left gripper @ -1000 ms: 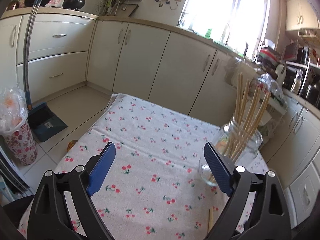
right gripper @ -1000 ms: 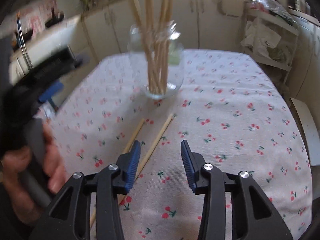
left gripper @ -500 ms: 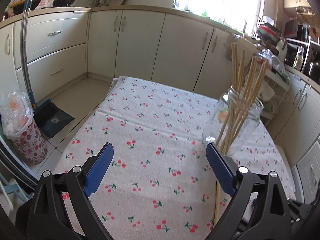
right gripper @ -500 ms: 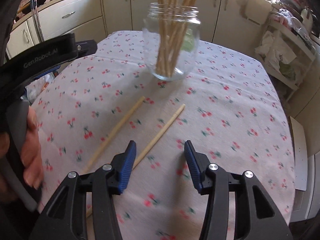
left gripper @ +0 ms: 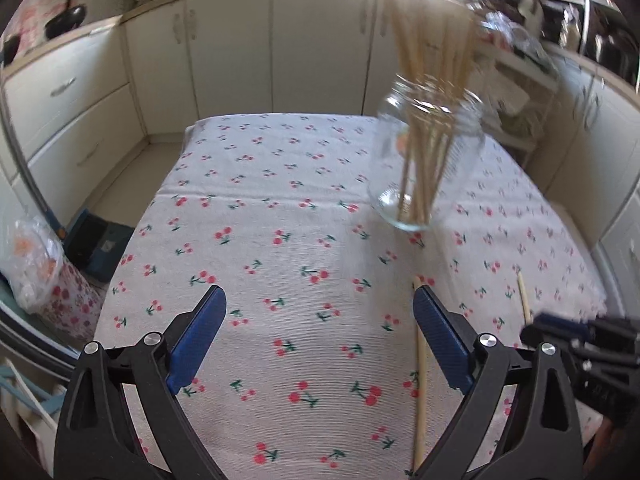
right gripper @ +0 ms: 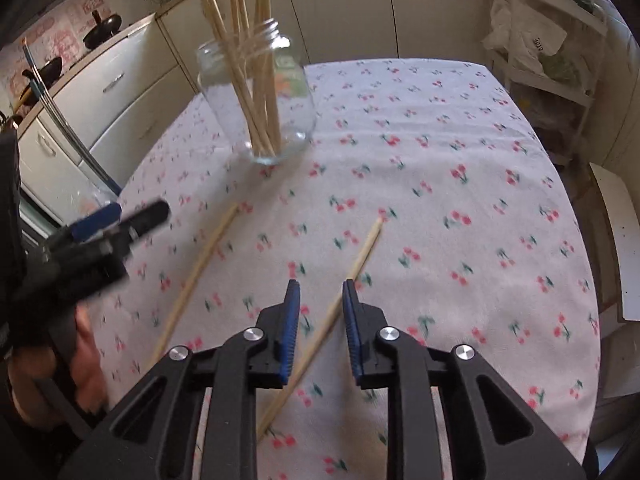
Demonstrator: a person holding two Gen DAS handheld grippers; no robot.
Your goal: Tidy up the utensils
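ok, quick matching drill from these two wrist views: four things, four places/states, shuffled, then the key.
1. glass jar
2. right claw
3. left claw
4. chopstick nearer the left claw

A. lying flat on the cloth, untouched
B. wide open, nothing between its fingers
C. closing around a chopstick, not yet gripping
D. holds upright chopsticks

Pairs: 1-D, 2-C, 3-B, 4-A

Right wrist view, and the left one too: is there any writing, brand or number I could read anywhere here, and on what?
No text reads clearly.
White bag on the shelf: short dark print, turned sideways, too small to read.
Pink wall sheets: markings blurred.
Coloured label on the jar: blurred, no letters legible.
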